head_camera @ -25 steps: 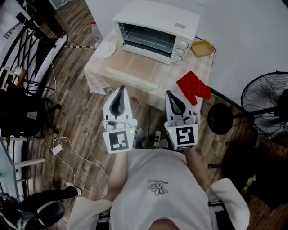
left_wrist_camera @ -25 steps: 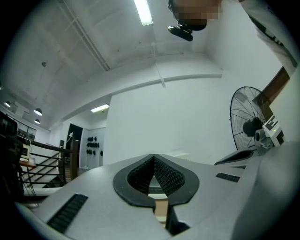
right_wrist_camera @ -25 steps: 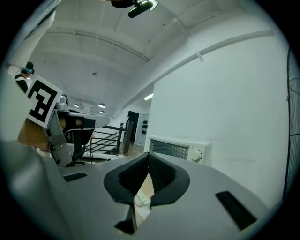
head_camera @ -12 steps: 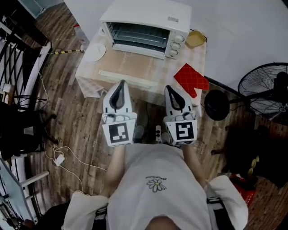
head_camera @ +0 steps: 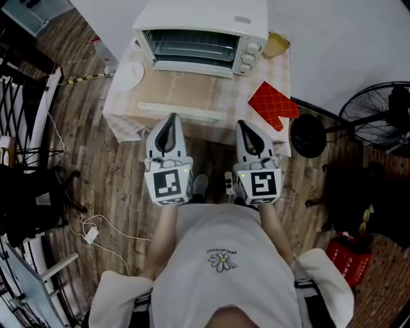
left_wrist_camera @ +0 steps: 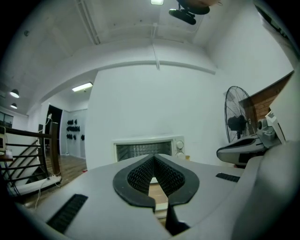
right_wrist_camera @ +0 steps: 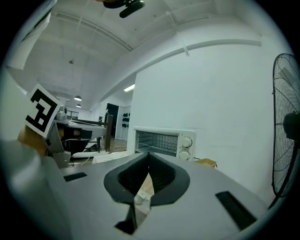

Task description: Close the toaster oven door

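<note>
Only partly in frame, toaster oven [head_camera: 198, 22] with open door [head_camera: 186, 90]

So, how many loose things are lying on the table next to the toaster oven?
3. A white plate left of the toaster oven, a yellow dish at its right, a red oven mitt at the right front edge of the table. More may hide behind the oven.

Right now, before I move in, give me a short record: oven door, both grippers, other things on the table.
oven: toaster oven at the back of the table
door: door open, folded down flat
left gripper: shut, empty, near the table's front edge
right gripper: shut, empty, near the table's front edge
also on table: red mitt, white plate, yellow dish
</note>
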`<state>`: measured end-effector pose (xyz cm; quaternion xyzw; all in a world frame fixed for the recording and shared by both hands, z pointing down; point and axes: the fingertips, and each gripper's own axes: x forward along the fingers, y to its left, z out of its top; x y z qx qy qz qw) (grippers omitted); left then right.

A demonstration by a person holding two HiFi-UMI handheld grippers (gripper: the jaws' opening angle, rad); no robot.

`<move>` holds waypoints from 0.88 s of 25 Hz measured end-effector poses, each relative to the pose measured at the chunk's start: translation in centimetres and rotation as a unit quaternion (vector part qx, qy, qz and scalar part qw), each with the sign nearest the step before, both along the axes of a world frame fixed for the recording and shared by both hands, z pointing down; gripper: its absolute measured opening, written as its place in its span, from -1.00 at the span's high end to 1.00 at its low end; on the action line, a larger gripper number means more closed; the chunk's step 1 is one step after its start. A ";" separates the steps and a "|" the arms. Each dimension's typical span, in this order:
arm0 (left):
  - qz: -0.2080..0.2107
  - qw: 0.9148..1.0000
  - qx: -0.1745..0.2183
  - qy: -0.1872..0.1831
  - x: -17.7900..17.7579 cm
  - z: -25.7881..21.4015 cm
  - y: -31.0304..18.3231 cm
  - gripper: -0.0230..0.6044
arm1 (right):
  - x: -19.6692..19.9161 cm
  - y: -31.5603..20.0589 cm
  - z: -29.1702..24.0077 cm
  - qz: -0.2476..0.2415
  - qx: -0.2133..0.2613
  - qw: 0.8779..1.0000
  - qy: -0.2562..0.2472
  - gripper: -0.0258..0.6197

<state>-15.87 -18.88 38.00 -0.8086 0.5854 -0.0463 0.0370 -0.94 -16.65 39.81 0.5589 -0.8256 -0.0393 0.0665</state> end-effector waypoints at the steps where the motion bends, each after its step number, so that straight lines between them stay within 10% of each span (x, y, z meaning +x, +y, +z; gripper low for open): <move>1: 0.001 1.000 0.001 -0.006 -0.1 0.0 -0.1 0.88 | -0.1 0.0 0.2 0.002 -0.003 1.000 -0.002 0.89; 14: -0.005 1.000 -0.001 -0.007 -0.2 0.9 -1.4 0.88 | 0.8 -1.1 2.7 -0.015 -0.064 0.997 -0.030 0.88; 22: -0.017 1.000 -0.004 -0.008 -0.7 1.6 -1.7 0.88 | -0.5 -1.8 7.0 -0.077 -0.143 0.986 -0.046 0.47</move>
